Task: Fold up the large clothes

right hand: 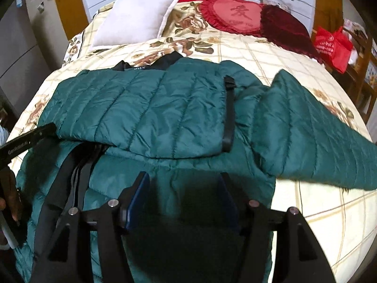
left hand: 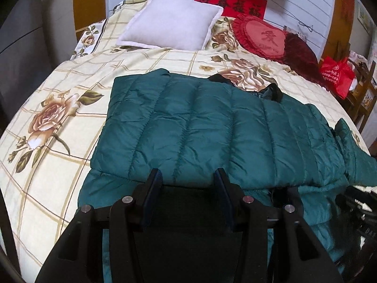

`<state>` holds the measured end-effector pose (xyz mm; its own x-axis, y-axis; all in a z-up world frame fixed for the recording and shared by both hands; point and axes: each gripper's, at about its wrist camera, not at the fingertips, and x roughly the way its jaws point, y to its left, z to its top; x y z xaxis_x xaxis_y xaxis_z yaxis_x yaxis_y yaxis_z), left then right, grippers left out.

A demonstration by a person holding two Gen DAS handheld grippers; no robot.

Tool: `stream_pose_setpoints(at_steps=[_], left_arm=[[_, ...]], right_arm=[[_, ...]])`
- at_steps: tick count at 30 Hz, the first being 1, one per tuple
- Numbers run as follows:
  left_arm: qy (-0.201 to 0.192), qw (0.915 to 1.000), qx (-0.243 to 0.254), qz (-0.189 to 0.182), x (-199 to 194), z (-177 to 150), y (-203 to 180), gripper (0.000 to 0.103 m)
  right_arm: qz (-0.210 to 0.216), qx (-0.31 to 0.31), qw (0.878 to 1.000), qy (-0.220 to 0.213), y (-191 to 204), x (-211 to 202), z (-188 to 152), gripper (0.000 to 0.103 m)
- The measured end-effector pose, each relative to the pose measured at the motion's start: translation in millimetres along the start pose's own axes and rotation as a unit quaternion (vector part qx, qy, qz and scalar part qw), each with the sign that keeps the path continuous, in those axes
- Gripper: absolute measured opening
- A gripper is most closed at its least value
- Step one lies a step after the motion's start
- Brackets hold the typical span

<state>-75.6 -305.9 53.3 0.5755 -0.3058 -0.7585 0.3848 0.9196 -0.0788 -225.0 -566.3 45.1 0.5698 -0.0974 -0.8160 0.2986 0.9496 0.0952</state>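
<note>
1. Locate the garment. The green quilted jacket (left hand: 200, 127) lies across the centre of the bed (left hand: 47, 188), on the floral bedspread, with its dark collar (left hand: 273, 92) toward the upper part of the frame, facing the white pillow (left hand: 172, 28) and the red heart cushion (left hand: 261, 35).

2. Check the left claw (left hand: 187, 176). Its fingers stand apart with nothing between them. It sits at the lower centre of the left wrist view, just at the near edge of the folded panel.

3. Check the right claw (right hand: 185, 181). Its fingers are likewise spread and empty, at the lower centre of the right wrist view, over the lower layer of the jacket (right hand: 146, 110).

4. Assess work done. One side of the jacket appears already folded over onto the body: a flat quilted panel lies on top, and a lower layer shows beneath its near edge. Treat this as the first fold, completed.

5. Assess work left. The sleeve (right hand: 313, 132) at the right of the right wrist view extends outward over the bedspread, unfolded. It likely needs to go across the body, followed by a lengthwise fold of the whole jacket.

6. Judge progress as early to middle: neither claw grips fabric at this point.
</note>
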Motion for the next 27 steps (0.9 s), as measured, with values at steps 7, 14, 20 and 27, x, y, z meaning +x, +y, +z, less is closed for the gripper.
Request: stream_pose_setpoints(at_steps=[7,14,20,27], left_arm=[[-0.002,1.0000,-0.006,-0.001,-1.5,1.1,2.1,0.047],[-0.012,0.9998,-0.010,-0.011,-7.6,1.5,-4.6,0.047],[-0.012,0.9998,-0.009,-0.015,-3.9,2.2,-12.9,0.047],[0.000,0.9994,-0.017,-0.031,-8.8,-3.9,-20.6,0.047]], right_arm=[[-0.001,0.008,1.000,-0.018,2.5,-6.6,11.2,0.065],[-0.011,0.023,0.999,-0.026,-3.5,-5.6,16.9,0.066],[-0.014,0.035,0.999,-0.029,-6.9,-3.0,25.7,0.066],[-0.019,0.030,0.999,-0.028,-8.3,-9.0,14.3,0.066]])
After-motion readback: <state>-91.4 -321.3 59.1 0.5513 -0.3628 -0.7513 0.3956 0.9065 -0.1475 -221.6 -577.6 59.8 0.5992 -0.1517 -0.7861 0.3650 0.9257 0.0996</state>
